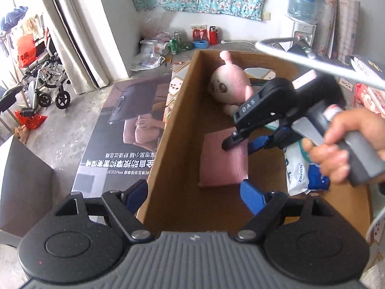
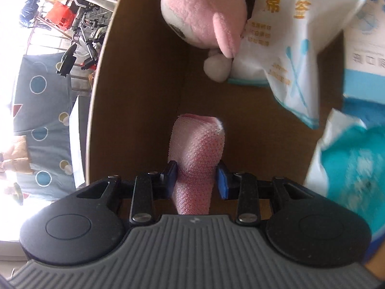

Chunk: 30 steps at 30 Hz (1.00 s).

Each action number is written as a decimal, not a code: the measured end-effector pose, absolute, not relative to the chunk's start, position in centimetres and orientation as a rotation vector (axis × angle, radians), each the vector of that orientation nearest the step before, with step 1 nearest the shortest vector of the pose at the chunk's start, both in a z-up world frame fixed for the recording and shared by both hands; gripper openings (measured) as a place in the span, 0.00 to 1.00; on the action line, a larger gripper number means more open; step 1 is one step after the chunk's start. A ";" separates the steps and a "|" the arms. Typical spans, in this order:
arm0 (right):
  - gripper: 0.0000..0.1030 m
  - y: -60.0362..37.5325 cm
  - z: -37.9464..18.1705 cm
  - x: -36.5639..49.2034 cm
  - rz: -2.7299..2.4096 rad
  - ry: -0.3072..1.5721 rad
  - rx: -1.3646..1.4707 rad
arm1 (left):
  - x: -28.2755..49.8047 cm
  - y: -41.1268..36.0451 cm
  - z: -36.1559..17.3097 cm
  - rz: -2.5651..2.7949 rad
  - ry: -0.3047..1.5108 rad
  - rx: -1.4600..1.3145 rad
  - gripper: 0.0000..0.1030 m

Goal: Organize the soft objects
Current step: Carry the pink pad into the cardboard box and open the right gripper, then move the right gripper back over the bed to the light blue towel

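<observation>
The right hand-held gripper (image 2: 197, 179) reaches down into the cardboard box (image 2: 134, 96) with a pink bubble pouch (image 2: 197, 154) standing on edge between its blue pads (image 2: 172, 178); the left pad lies against the pouch, the right one looks a hair off it, so whether the grip is firm cannot be told. From the left wrist view the same pouch (image 1: 223, 159) shows as a flat pink rectangle low in the box (image 1: 168, 144), near its left wall, with the right hand-held gripper (image 1: 231, 142) at its upper edge and a hand (image 1: 349, 144) on the grey handle. The left hand-held gripper (image 1: 195, 192) hangs over the near end of the box with its jaws spread wide and nothing in them (one blue finger (image 1: 137, 195) sits outside the wall, the other inside). A pink plush (image 1: 231, 84) rests against the far left side of the box. To the right lie white and blue packs (image 1: 298, 168); in the right wrist view one pack (image 2: 288, 48) touches the plush (image 2: 204, 12). The box stands on the floor, beside a printed poster (image 1: 125, 120).
</observation>
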State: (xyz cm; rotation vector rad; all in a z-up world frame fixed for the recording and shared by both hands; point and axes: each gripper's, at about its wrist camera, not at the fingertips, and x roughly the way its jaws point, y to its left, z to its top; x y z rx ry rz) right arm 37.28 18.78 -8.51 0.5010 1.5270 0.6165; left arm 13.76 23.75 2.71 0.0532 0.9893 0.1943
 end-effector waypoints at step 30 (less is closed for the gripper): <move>0.51 21.4 -6.5 33.4 0.693 1.586 0.402 | 6.5 28.7 3.2 0.263 0.889 -0.142 0.83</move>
